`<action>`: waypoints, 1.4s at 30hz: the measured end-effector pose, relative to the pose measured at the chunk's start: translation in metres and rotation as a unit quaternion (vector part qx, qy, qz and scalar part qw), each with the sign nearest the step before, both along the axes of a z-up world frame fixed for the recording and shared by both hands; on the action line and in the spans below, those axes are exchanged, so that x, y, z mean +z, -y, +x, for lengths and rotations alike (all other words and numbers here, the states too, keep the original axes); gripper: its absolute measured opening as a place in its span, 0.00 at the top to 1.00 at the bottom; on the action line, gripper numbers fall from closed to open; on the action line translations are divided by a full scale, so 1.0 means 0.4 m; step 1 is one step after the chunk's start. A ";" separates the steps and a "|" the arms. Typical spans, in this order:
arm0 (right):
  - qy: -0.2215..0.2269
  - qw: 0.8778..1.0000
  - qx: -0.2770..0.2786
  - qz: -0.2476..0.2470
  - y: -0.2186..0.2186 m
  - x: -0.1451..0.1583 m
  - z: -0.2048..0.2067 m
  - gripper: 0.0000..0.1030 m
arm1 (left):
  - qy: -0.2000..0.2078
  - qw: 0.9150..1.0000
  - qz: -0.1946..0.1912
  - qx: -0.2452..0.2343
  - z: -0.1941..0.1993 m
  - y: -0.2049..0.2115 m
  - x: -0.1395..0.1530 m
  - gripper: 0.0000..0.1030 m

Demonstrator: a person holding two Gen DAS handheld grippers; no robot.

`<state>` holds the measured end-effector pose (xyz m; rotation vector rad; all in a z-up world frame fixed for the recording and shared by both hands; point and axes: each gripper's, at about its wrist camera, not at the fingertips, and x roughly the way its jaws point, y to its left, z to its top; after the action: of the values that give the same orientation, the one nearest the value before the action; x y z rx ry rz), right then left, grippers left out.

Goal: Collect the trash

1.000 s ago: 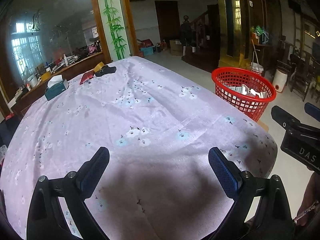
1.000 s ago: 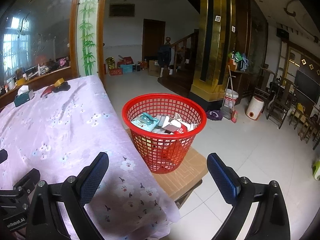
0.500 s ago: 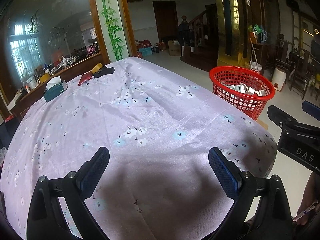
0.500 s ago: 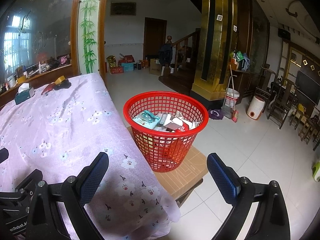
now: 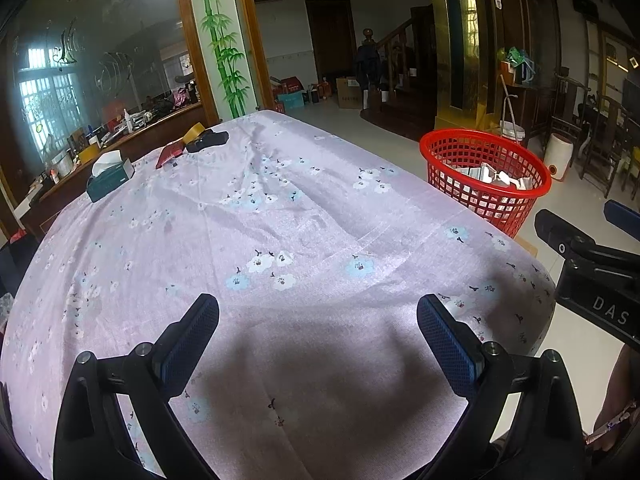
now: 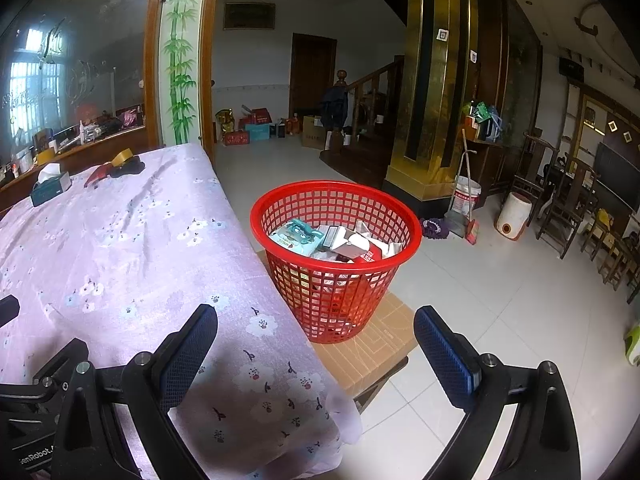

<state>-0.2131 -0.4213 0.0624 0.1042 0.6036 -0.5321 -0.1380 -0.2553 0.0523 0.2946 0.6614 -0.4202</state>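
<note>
Both the left hand-held gripper [image 5: 318,320] and right hand-held gripper [image 6: 316,330] gape wide and empty above the lilac-clothed worktop [image 5: 280,216], only the right wrist view revealing the cardboard box [image 6: 372,344] under the trash-filled red basket [image 6: 336,256].

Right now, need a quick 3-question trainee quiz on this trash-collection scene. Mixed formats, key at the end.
1. True or false: the left gripper holds trash.
2. The red basket stands on: A) the tablecloth B) a cardboard box C) bare floor.
3. Fill in: the tissue box sits at the table's ___ end.

Key: 1 false, both it and the right gripper are open and empty; 2 B; 3 far.
</note>
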 end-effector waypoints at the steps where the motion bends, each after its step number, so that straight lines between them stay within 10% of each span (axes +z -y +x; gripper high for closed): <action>1: 0.000 1.000 0.000 0.000 0.001 0.000 0.001 0.03 | 0.000 1.000 -0.001 0.000 0.000 -0.001 0.000 0.04; 42: -0.003 1.000 -0.001 -0.001 0.002 -0.012 -0.002 0.03 | -0.001 1.000 0.000 -0.001 0.000 -0.002 -0.004 0.04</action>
<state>-0.2140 -0.4222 0.0576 0.1022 0.6084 -0.5351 -0.1378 -0.2545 0.0506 0.2942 0.6636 -0.4226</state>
